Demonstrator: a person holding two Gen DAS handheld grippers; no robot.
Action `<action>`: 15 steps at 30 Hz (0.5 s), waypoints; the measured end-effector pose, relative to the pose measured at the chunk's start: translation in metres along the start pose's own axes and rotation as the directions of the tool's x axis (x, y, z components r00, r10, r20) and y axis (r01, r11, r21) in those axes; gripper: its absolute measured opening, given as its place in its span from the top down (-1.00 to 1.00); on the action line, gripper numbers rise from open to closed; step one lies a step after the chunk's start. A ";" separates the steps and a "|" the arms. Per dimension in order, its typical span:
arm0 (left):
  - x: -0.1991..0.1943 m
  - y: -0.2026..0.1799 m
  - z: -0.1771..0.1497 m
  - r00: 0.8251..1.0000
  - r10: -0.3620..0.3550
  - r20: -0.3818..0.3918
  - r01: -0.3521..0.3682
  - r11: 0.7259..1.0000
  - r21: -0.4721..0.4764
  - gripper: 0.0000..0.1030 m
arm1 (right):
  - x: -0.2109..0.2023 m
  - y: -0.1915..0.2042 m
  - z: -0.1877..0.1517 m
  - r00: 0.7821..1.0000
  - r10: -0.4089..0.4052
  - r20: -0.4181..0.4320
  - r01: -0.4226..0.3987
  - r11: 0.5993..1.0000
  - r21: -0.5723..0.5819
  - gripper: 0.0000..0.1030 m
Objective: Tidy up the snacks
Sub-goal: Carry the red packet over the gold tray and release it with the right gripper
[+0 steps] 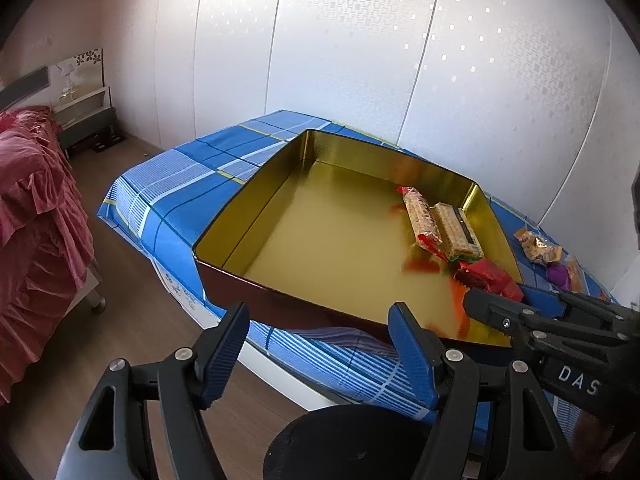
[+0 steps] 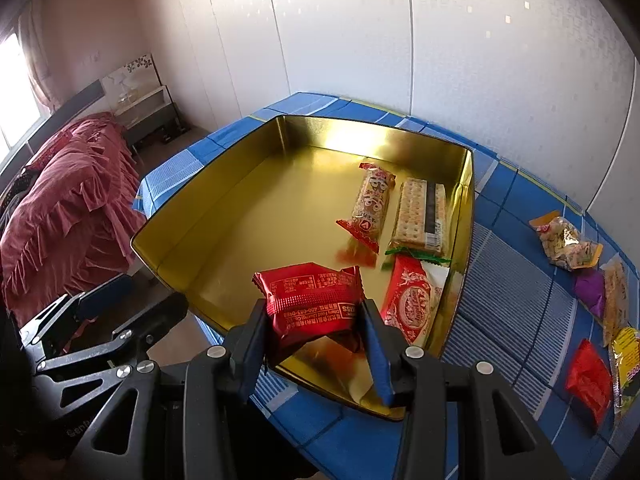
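Observation:
A gold-lined tin box (image 2: 180,216) lies open on a table with a blue checked cloth (image 2: 520,280). My right gripper (image 2: 314,320) is shut on a red foil snack packet (image 2: 316,300), held above the tin's near right corner. Three packets lie in the tin: a red-ended biscuit pack (image 2: 370,204), a cracker pack (image 2: 420,216) and a red-and-white packet (image 2: 412,300). My left gripper (image 1: 320,356) stands open and empty just outside the tin's near wall (image 1: 280,300). In the left wrist view the right gripper (image 1: 500,294) holds the red packet (image 1: 490,278) at the right.
Several loose snacks lie on the cloth right of the tin: a pale bag (image 2: 568,244), a purple one (image 2: 590,288), a yellow one (image 2: 626,360) and a red one (image 2: 588,384). A bed with a red cover (image 2: 68,208) stands left, across wooden floor. White wall panels stand behind the table.

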State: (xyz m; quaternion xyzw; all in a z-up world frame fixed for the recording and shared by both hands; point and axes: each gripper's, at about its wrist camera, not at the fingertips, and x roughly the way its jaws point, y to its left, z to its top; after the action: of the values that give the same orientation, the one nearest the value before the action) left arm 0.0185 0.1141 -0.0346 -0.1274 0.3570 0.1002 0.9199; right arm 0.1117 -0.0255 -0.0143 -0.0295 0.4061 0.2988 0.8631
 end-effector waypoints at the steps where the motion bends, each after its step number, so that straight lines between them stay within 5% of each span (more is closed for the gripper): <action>1: 0.000 0.000 0.000 1.000 0.000 -0.001 0.000 1.000 0.000 -0.40 | 0.001 -0.001 0.000 1.000 -0.003 -0.002 0.003 1.000 0.002 0.11; 15: 0.003 0.001 -0.002 1.000 0.008 -0.009 -0.008 1.000 0.001 -0.40 | 0.017 -0.010 -0.004 0.998 -0.043 -0.049 0.046 0.997 0.064 -0.01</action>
State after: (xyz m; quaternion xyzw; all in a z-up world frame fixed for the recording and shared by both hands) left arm 0.0192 0.1147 -0.0383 -0.1259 0.3615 0.1032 0.9180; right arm 0.1224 -0.0265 -0.0310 -0.0173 0.4352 0.2654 0.8602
